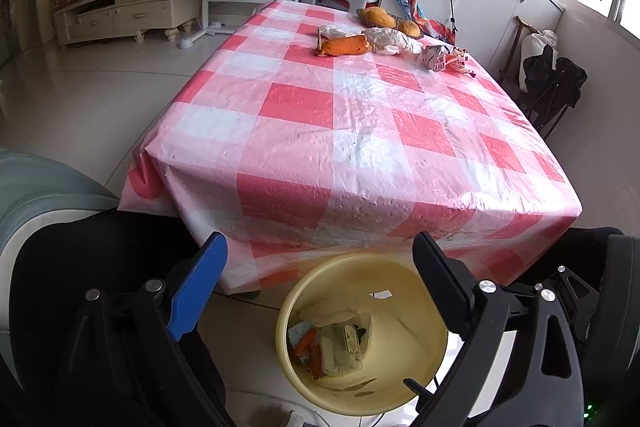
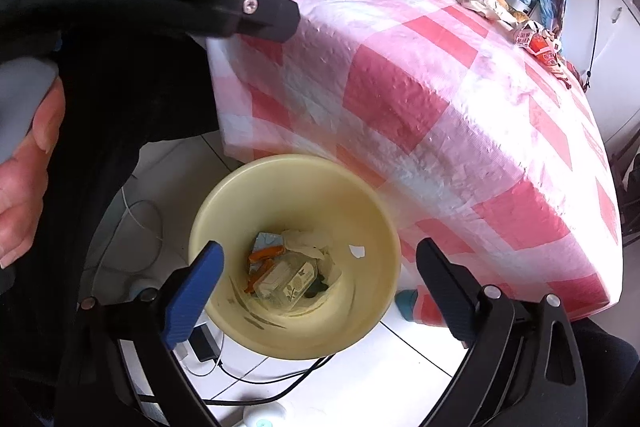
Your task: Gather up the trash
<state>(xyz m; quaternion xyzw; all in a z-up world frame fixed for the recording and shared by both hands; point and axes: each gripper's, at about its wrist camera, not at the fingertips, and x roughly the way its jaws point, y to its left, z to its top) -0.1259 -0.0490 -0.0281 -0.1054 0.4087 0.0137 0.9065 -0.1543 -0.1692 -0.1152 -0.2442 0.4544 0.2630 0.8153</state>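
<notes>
Both the left gripper (image 1: 320, 287) and the right gripper (image 2: 320, 291) hang over the yellow bin (image 2: 294, 171) with jaws apart and empty — the drop looks finished. Remaining wrappers (image 1: 390, 41) lie at the table's (image 1: 320, 131) far end — the next move is likely a long reach.

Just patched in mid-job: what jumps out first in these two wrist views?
The pink-and-white checked tablecloth fills most of both views, with leftover wrappers and peels bunched at its far end. Below the table's near edge, on the floor, stands a pale yellow trash bin already holding a clear plastic box and orange scraps. Both the left gripper and right gripper hang open and empty above it.
</notes>
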